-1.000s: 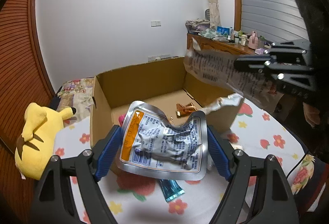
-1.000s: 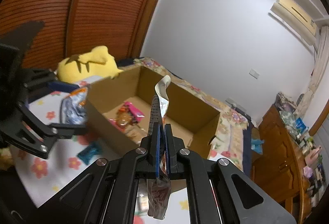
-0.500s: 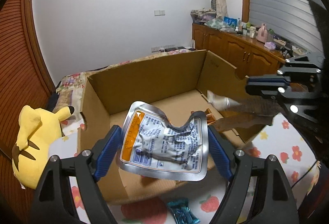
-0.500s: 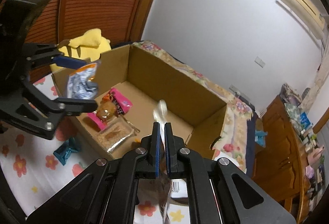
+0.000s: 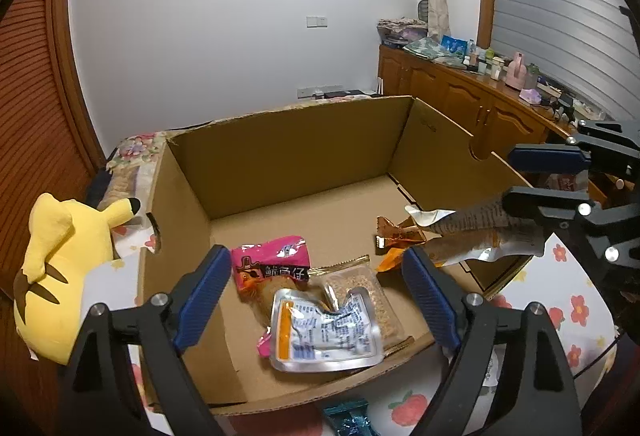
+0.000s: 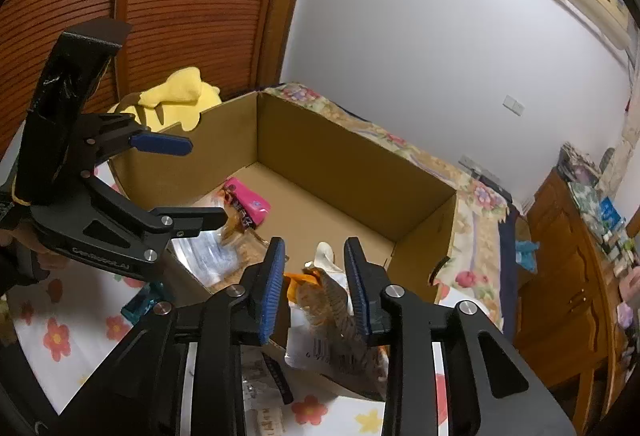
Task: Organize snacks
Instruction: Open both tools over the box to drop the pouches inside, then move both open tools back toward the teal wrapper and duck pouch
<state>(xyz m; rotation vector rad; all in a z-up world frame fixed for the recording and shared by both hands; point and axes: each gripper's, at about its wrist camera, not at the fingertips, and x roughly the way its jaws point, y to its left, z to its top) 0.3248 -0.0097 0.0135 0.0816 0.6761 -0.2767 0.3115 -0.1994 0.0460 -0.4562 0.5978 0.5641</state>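
Note:
An open cardboard box stands on a flowered cloth. My left gripper is open above the box's near side. A silver pouch lies loose in the box, below the gripper, beside a pink snack bag, a clear crumb bag and a gold wrapper. My right gripper is open over the box's right rim. A brown-and-silver packet lies between its jaws, draped over the rim.
A yellow plush toy sits left of the box. A teal wrapper lies on the cloth in front of the box, and another packet lies under the right gripper. A wooden sideboard lines the right wall.
Both grippers moved over the box and opened. The silver pouch dropped from the left gripper into the box. The right gripper let go of the brown-and-silver packet at the rim.

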